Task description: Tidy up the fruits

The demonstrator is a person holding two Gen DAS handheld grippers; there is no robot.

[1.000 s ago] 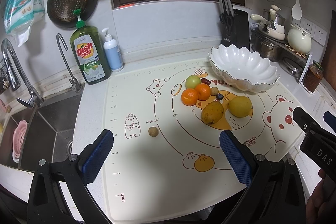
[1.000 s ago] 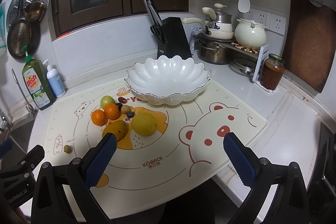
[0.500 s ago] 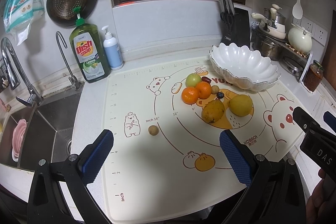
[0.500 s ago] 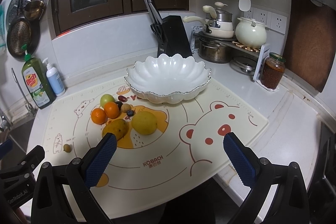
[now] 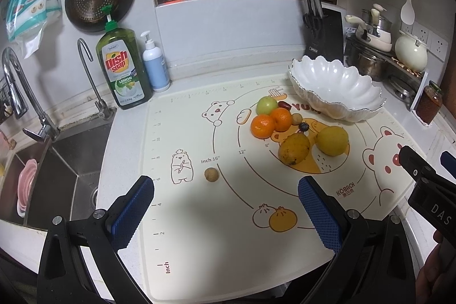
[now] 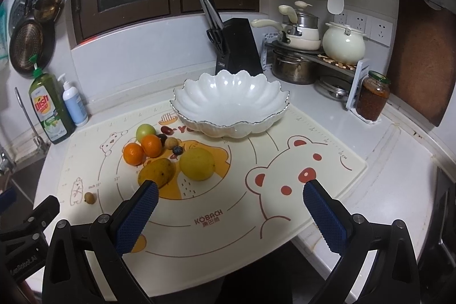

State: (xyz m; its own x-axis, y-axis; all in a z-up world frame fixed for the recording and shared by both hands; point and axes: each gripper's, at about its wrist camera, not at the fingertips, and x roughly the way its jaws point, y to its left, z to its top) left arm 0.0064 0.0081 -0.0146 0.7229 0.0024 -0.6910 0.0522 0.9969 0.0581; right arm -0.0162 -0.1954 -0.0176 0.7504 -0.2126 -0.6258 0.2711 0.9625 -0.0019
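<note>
Nothing has been picked up yet, so this looks like the opening step of sorting the fruit: the scalloped white ceramic bowl (image 6: pixel 229 104) at the far right corner of the cream bear-printed silicone mat (image 6: pixel 285 218) is empty. The fruit lies clustered near the mat's middle, just before the bowl: a round yellow citrus (image 6: pixel 197 163) touching or almost touching a yellow-brown mango (image 6: pixel 156 172), two orange tangerines (image 6: pixel 142 149), a green apple (image 6: pixel 146 132) and some small dark and tan pieces. One small brown longan (image 5: pixel 211 174) sits alone toward the mat's left edge. The left gripper (image 5: pixel 225 214) and the right gripper (image 6: pixel 228 217) both hover over the near edge, fingers spread wide and empty. The likely next move is the right gripper reaching forward to straddle the mango or citrus, closing gently, since round fruit may roll.
</note>
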